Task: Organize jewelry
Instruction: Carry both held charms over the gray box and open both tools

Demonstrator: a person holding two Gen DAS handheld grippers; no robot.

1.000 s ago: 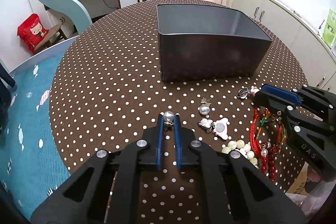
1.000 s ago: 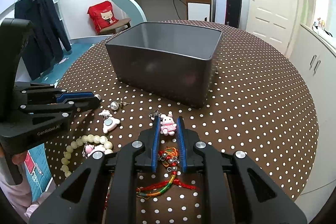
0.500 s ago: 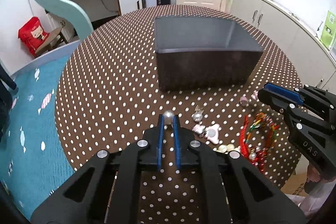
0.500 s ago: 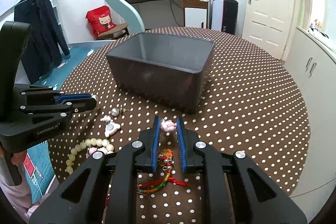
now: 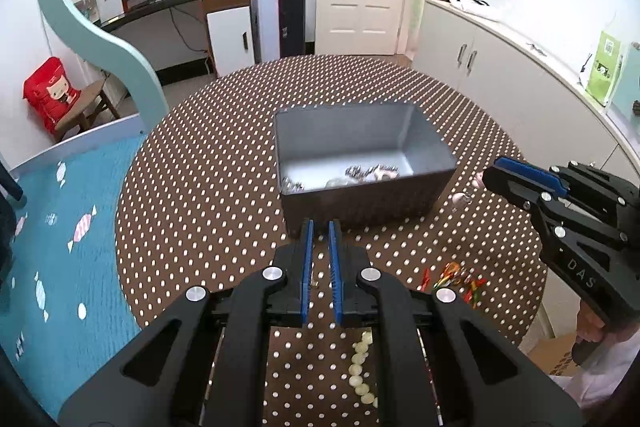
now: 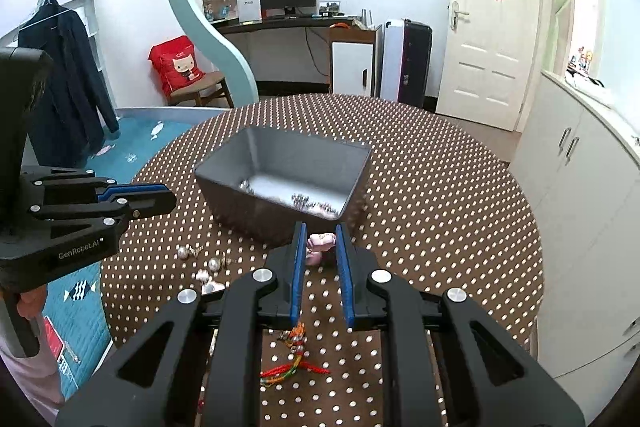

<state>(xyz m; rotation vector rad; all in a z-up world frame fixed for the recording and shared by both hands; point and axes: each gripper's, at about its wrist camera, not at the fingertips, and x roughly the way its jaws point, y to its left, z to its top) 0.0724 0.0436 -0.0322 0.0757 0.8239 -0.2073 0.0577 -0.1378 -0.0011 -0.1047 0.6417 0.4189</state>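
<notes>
My left gripper (image 5: 319, 227) is squeezed down as far as it goes, and I see nothing pinched at its tips. A tiny glint shows in the slit between the blue pads; I cannot tell whether it is caught there or lies on the table (image 5: 200, 187) below. My right gripper (image 6: 319, 229) is clamped on a small pink charm (image 6: 318, 243), held clear of the brown polka-dot cloth just in front of the grey box (image 5: 360, 205).

The box sits mid-table, rectangular and smooth-walled, with blurred silvery pieces on its floor. Two pearl earrings (image 6: 184, 251) lie near the table's left edge. A red braided cord bracelet (image 6: 294, 369) and a string of pale round beads (image 5: 360, 375) lie by the near edge, both partly hidden behind my gripper frames.
</notes>
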